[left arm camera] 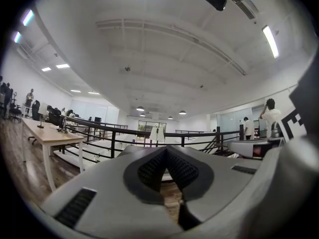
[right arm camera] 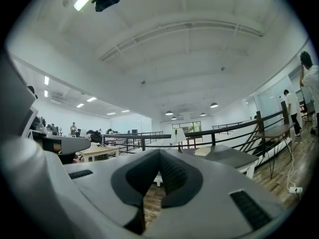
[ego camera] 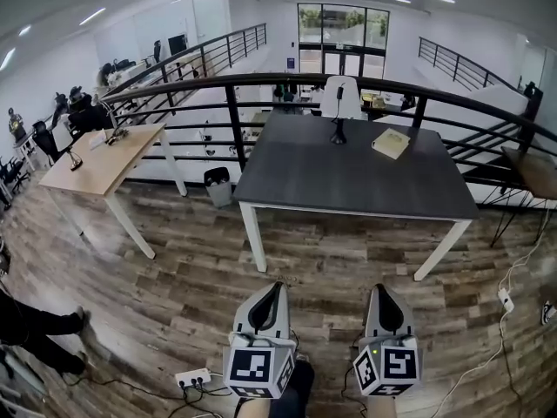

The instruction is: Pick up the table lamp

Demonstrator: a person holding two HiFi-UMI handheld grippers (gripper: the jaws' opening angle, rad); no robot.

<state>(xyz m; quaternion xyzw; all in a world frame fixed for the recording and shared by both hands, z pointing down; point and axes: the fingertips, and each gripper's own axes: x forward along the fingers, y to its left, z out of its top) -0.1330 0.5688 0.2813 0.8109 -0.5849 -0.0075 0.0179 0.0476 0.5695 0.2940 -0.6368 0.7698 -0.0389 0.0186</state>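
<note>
The table lamp (ego camera: 339,101), white shade on a black stem and base, stands at the far edge of the dark grey table (ego camera: 348,177). It shows small in the left gripper view (left arm camera: 157,134) and the right gripper view (right arm camera: 178,136). My left gripper (ego camera: 271,293) and right gripper (ego camera: 384,297) are side by side over the wooden floor, well short of the table's near edge. Both are shut with nothing between the jaws and point level toward the table.
A yellowish book (ego camera: 391,143) lies on the table right of the lamp. A black railing (ego camera: 261,81) runs behind the table. A light wooden desk (ego camera: 104,159) stands to the left. A power strip (ego camera: 193,378) and cables lie on the floor near me.
</note>
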